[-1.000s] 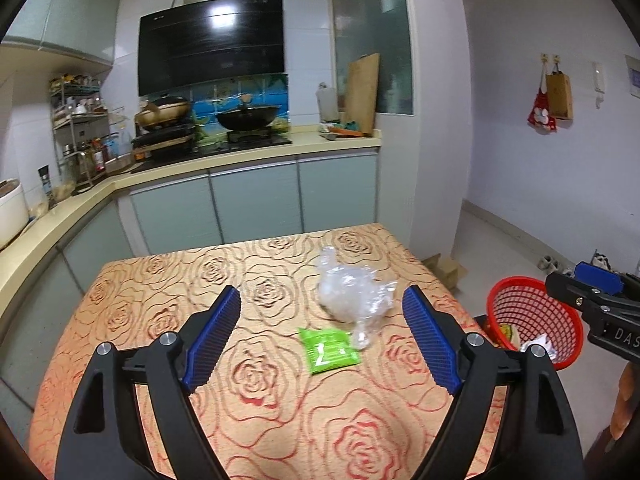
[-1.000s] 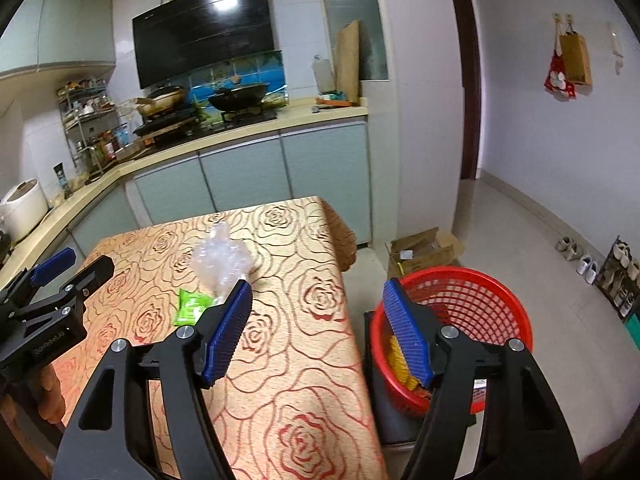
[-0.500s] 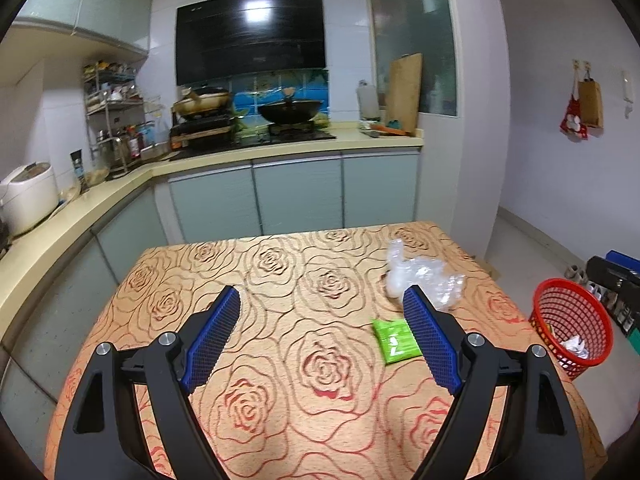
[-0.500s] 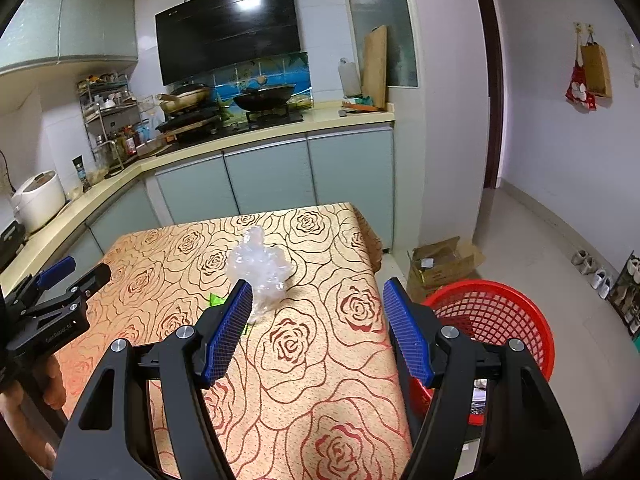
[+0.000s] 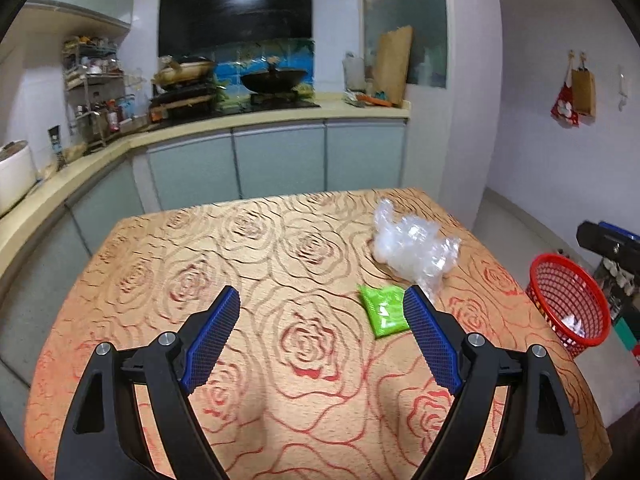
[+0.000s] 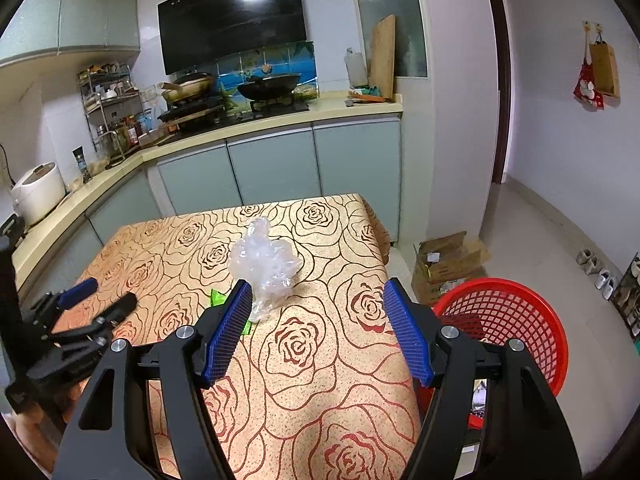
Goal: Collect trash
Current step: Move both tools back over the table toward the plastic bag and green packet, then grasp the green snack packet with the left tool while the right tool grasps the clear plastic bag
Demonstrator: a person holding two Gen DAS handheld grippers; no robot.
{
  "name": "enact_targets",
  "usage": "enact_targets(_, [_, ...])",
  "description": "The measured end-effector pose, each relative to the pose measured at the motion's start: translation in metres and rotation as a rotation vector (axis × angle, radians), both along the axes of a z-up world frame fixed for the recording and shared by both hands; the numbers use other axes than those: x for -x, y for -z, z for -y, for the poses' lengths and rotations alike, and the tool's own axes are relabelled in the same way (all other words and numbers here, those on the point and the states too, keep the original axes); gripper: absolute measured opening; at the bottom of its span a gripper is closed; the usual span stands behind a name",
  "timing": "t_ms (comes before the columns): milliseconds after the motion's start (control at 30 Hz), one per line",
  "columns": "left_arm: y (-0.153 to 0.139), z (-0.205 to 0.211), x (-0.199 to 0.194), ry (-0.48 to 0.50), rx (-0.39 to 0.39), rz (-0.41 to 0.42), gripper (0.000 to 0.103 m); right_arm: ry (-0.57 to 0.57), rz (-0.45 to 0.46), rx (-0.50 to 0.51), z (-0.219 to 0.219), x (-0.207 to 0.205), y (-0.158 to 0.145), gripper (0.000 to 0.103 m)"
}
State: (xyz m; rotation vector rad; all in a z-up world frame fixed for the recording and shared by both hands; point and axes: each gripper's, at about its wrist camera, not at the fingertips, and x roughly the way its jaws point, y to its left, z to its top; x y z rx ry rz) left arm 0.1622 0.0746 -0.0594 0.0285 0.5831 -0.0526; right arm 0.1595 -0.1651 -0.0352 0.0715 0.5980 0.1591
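A crumpled clear plastic bag (image 5: 414, 246) and a green packet (image 5: 384, 310) lie on the rose-patterned table (image 5: 280, 320), toward its right side. My left gripper (image 5: 322, 304) is open and empty above the table, the packet by its right finger. My right gripper (image 6: 316, 290) is open and empty above the table's right part; the bag (image 6: 264, 264) lies just past its left finger, which hides most of the packet (image 6: 218, 296). A red mesh basket (image 6: 508, 320) stands on the floor right of the table and also shows in the left wrist view (image 5: 570, 304).
Kitchen counter with stove and wok (image 6: 268, 86) runs behind and left of the table. A rice cooker (image 6: 38, 196) sits on the left counter. A cardboard box (image 6: 448, 260) and shoes (image 6: 592, 268) lie on the floor by the basket. The left gripper shows in the right view (image 6: 92, 300).
Both grippers have swung left, away from the basket and over the table. The bag and packet now sit to the right in the left view. Both stayed open.
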Motion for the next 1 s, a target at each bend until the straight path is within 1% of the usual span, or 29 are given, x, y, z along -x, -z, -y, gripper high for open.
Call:
enact_targets(167, [0.012, 0.016, -0.015, 0.041, 0.012, -0.03, 0.081, 0.008, -0.006, 0.006, 0.001, -0.004, 0.002, 0.066])
enact_targets(333, [0.023, 0.025, -0.03, 0.05, 0.022, -0.053, 0.081, 0.01, -0.013, 0.014, 0.001, -0.011, 0.006, 0.066])
enact_targets(533, [0.037, 0.031, -0.051, 0.063, 0.065, -0.113, 0.081, 0.016, -0.02, 0.01, 0.003, -0.02, 0.01, 0.066])
enact_targets(733, [0.047, 0.042, -0.069, 0.071, 0.044, -0.154, 0.081, 0.023, -0.036, 0.003, 0.007, -0.029, 0.017, 0.066])
enact_targets(800, [0.054, 0.045, -0.075, 0.074, 0.04, -0.181, 0.08, 0.021, -0.039, 0.002, 0.008, -0.031, 0.019, 0.066])
enact_targets(1000, [0.065, 0.047, -0.087, 0.083, 0.054, -0.23, 0.079, 0.021, -0.043, 0.0, 0.008, -0.037, 0.022, 0.066])
